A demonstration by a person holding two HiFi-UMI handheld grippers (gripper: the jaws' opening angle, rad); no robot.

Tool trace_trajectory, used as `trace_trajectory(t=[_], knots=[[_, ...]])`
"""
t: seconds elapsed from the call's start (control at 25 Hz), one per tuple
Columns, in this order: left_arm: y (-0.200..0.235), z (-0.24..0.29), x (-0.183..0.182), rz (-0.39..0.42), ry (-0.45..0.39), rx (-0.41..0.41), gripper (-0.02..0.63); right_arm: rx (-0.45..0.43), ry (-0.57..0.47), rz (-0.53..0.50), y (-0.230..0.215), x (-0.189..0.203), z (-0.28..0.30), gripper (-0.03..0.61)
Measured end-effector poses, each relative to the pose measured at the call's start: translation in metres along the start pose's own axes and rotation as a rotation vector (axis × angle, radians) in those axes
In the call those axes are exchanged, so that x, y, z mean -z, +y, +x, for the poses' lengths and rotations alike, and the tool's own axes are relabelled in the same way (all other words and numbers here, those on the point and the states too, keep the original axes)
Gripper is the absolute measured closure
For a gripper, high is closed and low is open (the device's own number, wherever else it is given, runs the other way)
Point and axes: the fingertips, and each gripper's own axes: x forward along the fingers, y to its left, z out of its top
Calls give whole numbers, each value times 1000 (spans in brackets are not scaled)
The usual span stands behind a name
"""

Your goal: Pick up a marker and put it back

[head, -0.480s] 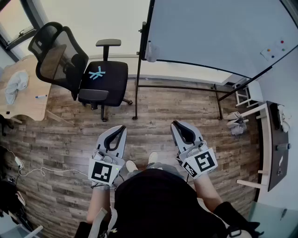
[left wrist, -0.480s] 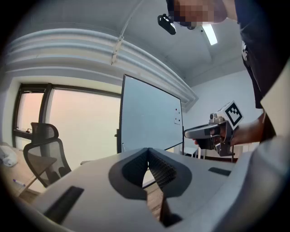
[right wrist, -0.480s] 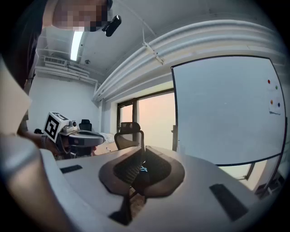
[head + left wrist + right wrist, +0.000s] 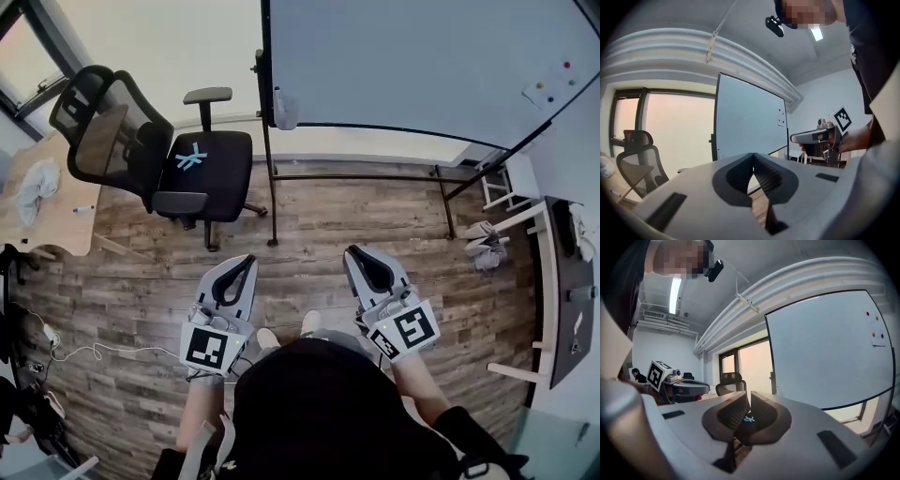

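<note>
Head view: left gripper, right gripper, jaws closed on nothing. Small marker lies sideways on counter, far off left; left gripper nearer.

A light-blue cross is being displayed on the black mesh office chair, upper left; black-and-white square markers, on the grey left gripper and right gripper.

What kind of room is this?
Probably an office or a meeting room. There is a big whiteboard on a stand, a black swivel chair, and a wooden desk off to the side.
</note>
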Motion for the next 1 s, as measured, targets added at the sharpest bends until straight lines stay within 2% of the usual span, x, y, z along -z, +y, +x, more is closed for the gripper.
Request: trace_trajectory(t=[0.28, 0.48, 0.6, 0.76, 1.0], knots=[[-32, 50, -12, 37, 13, -6, 604, 5, -26, 25, -60, 2, -19, 545], [-50, 71, -12, 60, 33, 15, 604, 5, -41, 42, -82, 3, -20, 545], [-48, 84, -13, 61, 51, 5, 604, 4, -41, 57, -94, 6, -15, 545], [-41, 97, -7, 41, 32, 23, 604, 1, -28, 64, -103, 12, -3, 545], [-6, 115, -1, 22, 28, 32, 604, 9, 4, 45, -109, 12, 35, 545]])
